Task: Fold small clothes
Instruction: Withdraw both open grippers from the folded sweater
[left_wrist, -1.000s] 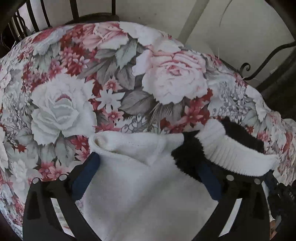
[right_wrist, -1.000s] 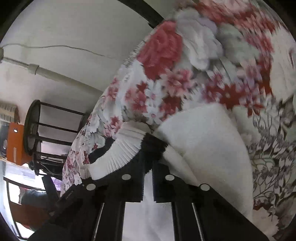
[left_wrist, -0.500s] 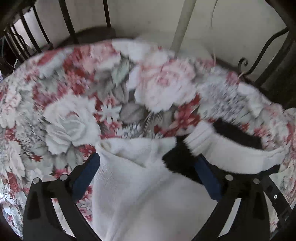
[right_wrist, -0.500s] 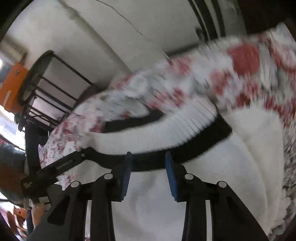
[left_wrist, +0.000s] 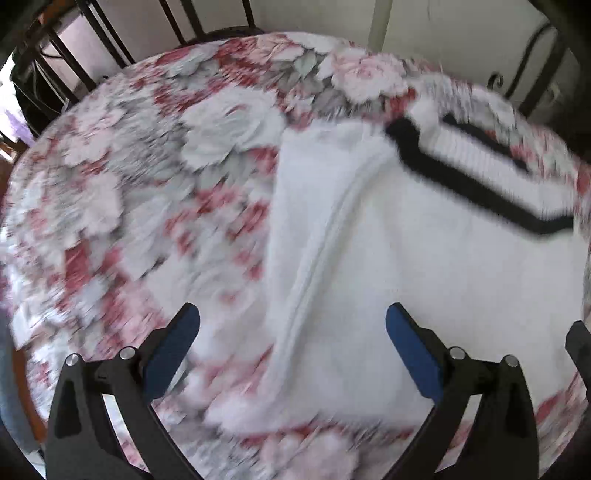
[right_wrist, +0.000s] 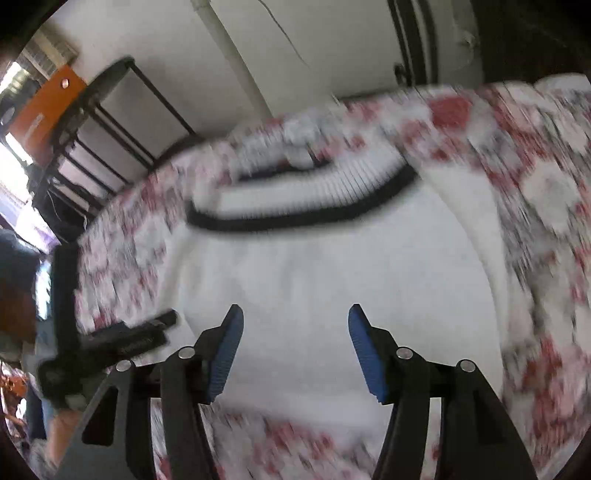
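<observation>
Releasing is complete at both grippers: the left gripper (left_wrist: 291, 332) hangs with jaws spread and empty, and the right gripper (right_wrist: 295, 332) has just been opening its jaws, nothing between them. The white garment (left_wrist: 424, 277) lies flat on the right half of the floral tabletop (left_wrist: 147, 184), its black-trimmed ribbed band (left_wrist: 476, 155) at the far edge. Next fold should regrip 2 corners evenly, avoiding the raised seam. Metal chair frames (left_wrist: 110, 33) ring the far side, well apart.

The floral cloth (left_wrist: 110, 221) is smeared by motion blur; the white garment (right_wrist: 332, 277) is cut off by its lower edge.
</observation>
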